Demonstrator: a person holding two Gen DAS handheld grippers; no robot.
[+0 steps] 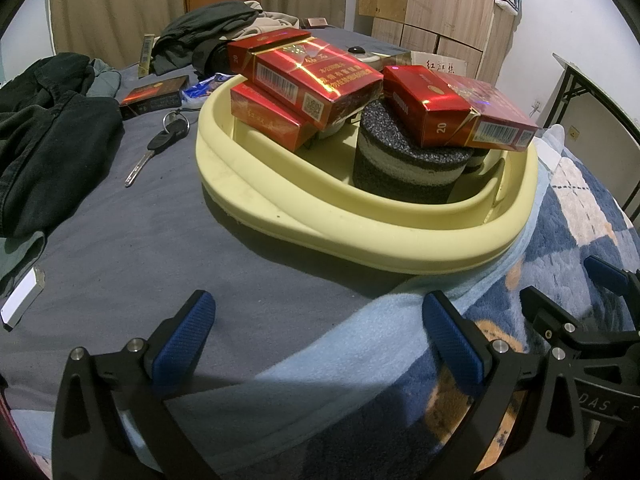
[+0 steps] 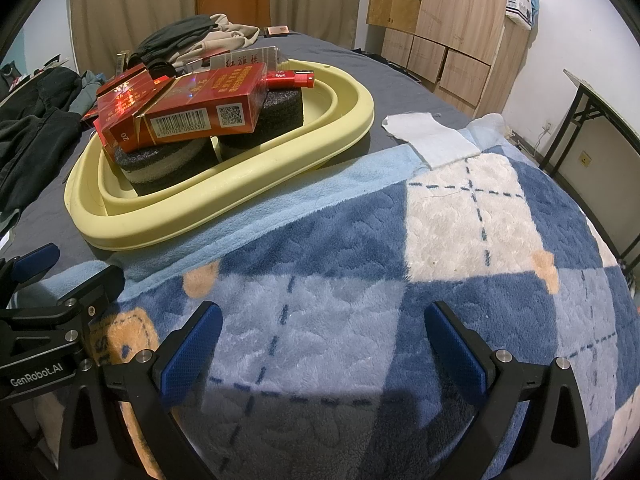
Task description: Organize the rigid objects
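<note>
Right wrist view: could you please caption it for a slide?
Open right gripper over plaid blanket; cigarette packs on foam blocks in yellow basin.

We logged a pale yellow basin (image 1: 360, 240) on a grey bed sheet (image 1: 140, 240). Red cigarette packs (image 1: 316, 76) carried gold print, white barcode panels and a white "20". The foam cylinder (image 1: 404, 168) was speckled black with a white band. We noted a red lighter (image 2: 292, 78) with a black end. The blanket (image 2: 400, 260) showed dark blue, light blue and cream checks, dashed navy lines, orange patches, pale blue edging. A white cloth (image 2: 430, 138) lay on it. The key (image 1: 154, 152) was black-headed with a silver blade. Clothes (image 1: 48, 140) were dark green-black. Both the left tool (image 1: 316, 336) and the right tool (image 2: 320, 344) were black with blue textured pads (image 2: 190, 354). The wardrobe (image 2: 448, 20) was light wood grain.
</note>
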